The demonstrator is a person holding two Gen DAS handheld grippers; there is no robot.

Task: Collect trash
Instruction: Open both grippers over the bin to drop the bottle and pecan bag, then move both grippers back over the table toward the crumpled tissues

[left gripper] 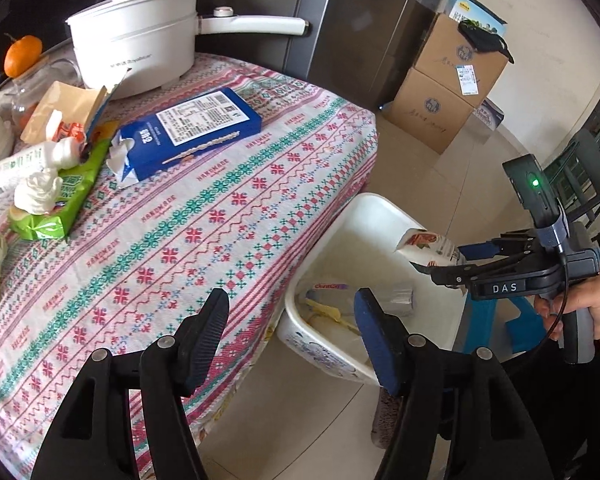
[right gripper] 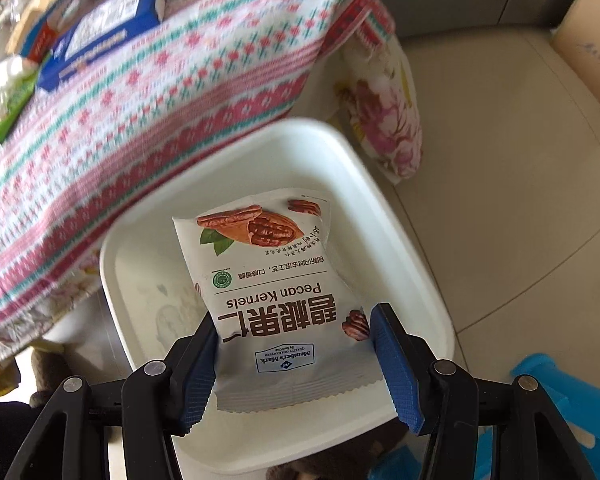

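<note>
My right gripper (right gripper: 292, 324) is shut on a white pecan kernels packet (right gripper: 272, 272) and holds it over the white bin (right gripper: 404, 240) beside the table. In the left wrist view the same gripper (left gripper: 436, 264) holds the packet (left gripper: 424, 246) above the bin (left gripper: 320, 340), which has a toothpaste tube and wrappers inside. My left gripper (left gripper: 292, 300) is open and empty above the table's near edge. More trash lies at the table's left: a green wrapper (left gripper: 60, 200), crumpled tissue (left gripper: 38, 192), a white bottle (left gripper: 24, 164) and a torn blue box (left gripper: 188, 132).
A white pot (left gripper: 136, 36), an orange (left gripper: 22, 54) and a brown paper bag (left gripper: 64, 108) stand at the back of the patterned tablecloth (left gripper: 220, 208). Cardboard boxes (left gripper: 444, 88) are stacked on the floor by the fridge. A blue stool (right gripper: 560, 400) sits beside the bin.
</note>
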